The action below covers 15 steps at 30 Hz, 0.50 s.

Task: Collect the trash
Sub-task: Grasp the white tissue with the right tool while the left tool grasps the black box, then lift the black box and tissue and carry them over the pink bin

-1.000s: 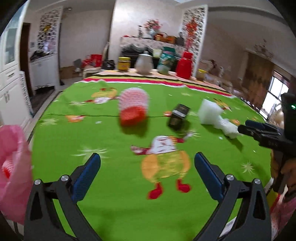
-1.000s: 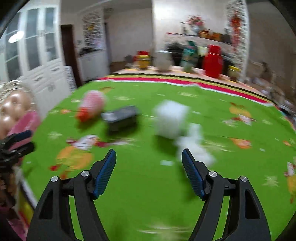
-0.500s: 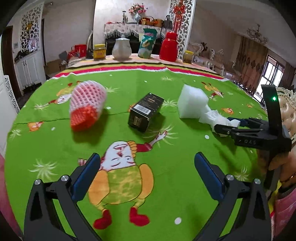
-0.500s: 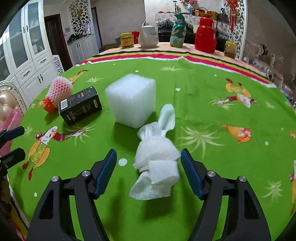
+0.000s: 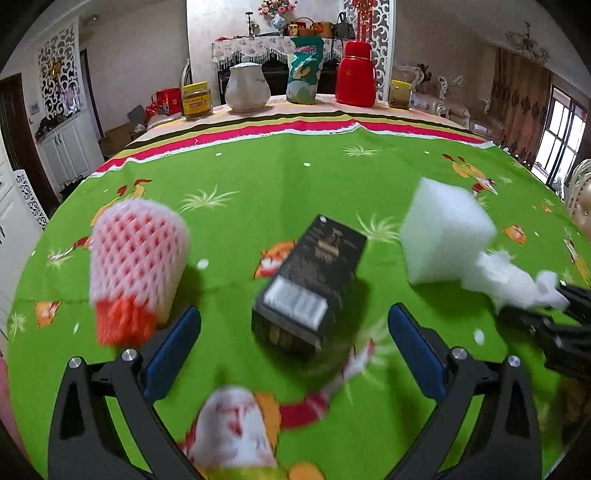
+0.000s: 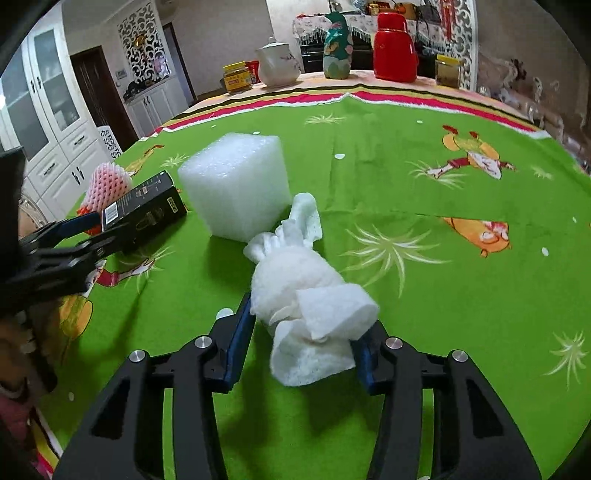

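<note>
The tablecloth (image 6: 424, 295) is bright green with orange-and-red cartoon figures, its far edge striped red, white and yellow. The foam block (image 6: 236, 188) and crumpled tissue (image 6: 306, 295) are white. The box (image 5: 314, 284) looks black, blurred. Pink-white netting covers 1 fruit sleeve (image 5: 136, 251).

Far-edge tableware and room furnishings around the green cartoon-printed tablecloth (image 5: 288, 184)

A yellow-lidded glass jar (image 5: 197, 99), a white ceramic teapot (image 5: 246, 88), a green printed snack bag (image 5: 305, 75), a red plastic thermos jug (image 5: 355, 78) and a second, darker yellow-lidded jar (image 5: 400, 94) are lined up along the striped far border of the cloth, which is printed with cartoon figures and white starbursts. Behind them a lace-draped sideboard (image 5: 258, 46) bearing a vase of pink flowers (image 5: 277, 8) is seen. White cabinets with glazed doors (image 6: 48, 110) are stood at the left, and brown curtains (image 5: 517, 99) are hung beside a window at the right.
</note>
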{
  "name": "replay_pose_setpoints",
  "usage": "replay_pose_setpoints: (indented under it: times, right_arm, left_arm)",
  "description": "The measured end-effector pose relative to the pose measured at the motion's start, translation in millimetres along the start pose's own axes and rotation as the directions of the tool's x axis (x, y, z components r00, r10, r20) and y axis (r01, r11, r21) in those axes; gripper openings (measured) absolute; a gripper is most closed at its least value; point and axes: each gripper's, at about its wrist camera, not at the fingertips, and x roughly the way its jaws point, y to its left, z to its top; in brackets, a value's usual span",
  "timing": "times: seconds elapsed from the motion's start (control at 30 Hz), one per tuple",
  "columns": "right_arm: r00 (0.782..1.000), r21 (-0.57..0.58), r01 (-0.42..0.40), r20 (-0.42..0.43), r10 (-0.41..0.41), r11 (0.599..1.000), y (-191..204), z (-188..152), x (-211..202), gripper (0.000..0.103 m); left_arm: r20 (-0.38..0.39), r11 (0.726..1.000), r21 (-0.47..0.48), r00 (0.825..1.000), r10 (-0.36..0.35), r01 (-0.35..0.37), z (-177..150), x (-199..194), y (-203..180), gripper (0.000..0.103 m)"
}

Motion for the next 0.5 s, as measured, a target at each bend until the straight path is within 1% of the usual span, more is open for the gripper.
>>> replay_pose_setpoints:
  times: [0.07,0.13,0.17,0.2,0.23,0.27,0.3,0.33,0.37,0.4,0.5]
  right_arm:
    - [1.0,0.006,-0.007,-0.003,0.007,1.0,-1,0,1,0.047]
    - [1.0,0.004,-0.004,-0.003,0.004,1.0,0,0,1,0.046]
    - [1.0,0.0,-0.001,-0.001,0.001,1.0,1,0,0,0.046]
    - [1.0,-0.005,-0.001,0.001,0.001,1.0,2,0,0,0.045]
    - [1.0,-0.008,-0.002,0.001,0.002,1.0,3,0,0,0.043]
    - [1.0,-0.012,0.0,0.002,0.0,1.0,4,0,-1,0.043]
    - [1.0,-0.014,0.001,0.004,-0.001,1.0,5,0,-1,0.041]
    - [1.0,-0.017,0.001,0.007,-0.001,1.0,5,0,-1,0.039]
    - [1.0,-0.02,0.001,0.012,-0.001,1.0,6,0,-2,0.038]
    - [1.0,-0.022,0.001,0.016,-0.001,1.0,6,-1,-3,0.037]
    - [1.0,-0.036,-0.001,0.025,0.002,0.999,8,-1,-5,0.036]
  left_arm:
    - [-0.012,1.0,-0.021,1.0,0.0,-0.001,6,9,3,0.097]
    - [-0.028,0.999,-0.047,1.0,-0.007,0.006,9,14,6,0.091]
    - [-0.039,0.998,-0.059,0.999,-0.033,0.031,10,17,7,0.082]
    - [-0.044,0.997,-0.062,0.998,-0.042,0.04,10,18,6,0.075]
    - [-0.05,0.997,-0.061,0.998,-0.044,0.041,9,20,4,0.072]
    - [-0.056,0.998,-0.052,0.998,-0.04,0.037,7,23,2,0.058]
    - [-0.06,0.999,-0.041,0.998,-0.037,0.034,6,24,0,0.05]
    - [-0.058,0.999,-0.025,0.998,-0.031,0.03,5,24,-3,0.047]
    - [-0.051,0.999,-0.014,0.998,-0.036,0.035,4,22,-5,0.042]
    - [-0.038,0.999,-0.013,0.998,-0.04,0.039,4,20,-6,0.038]
    - [0.0,0.999,-0.014,0.999,-0.04,0.04,1,6,-10,0.038]
